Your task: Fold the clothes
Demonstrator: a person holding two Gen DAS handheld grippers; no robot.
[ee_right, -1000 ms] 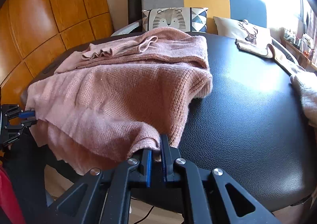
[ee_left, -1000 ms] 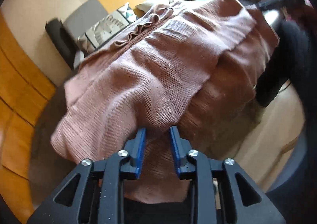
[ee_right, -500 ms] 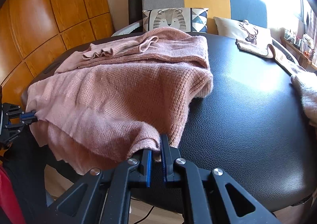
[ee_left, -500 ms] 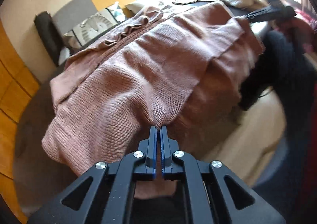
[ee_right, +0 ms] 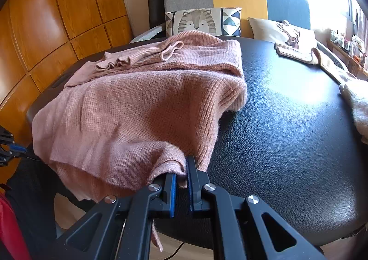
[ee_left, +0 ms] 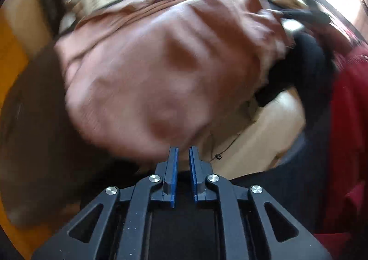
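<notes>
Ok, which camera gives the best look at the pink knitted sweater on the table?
The right wrist view: the pink knitted sweater is sharp there, draped over the black leather table edge, hem pinched in the right tool. The left wrist view shows it only as a motion-blurred pink mass.

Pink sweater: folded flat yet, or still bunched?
Still bunched. The pink sweater lies doubled in loose layers on the black table, its hem hanging off the near edge, pinched by the right tool.

Two close wrist views along the fingers, facing opposite ways across one shared pink sweater [ee_right: 142,99].
</notes>
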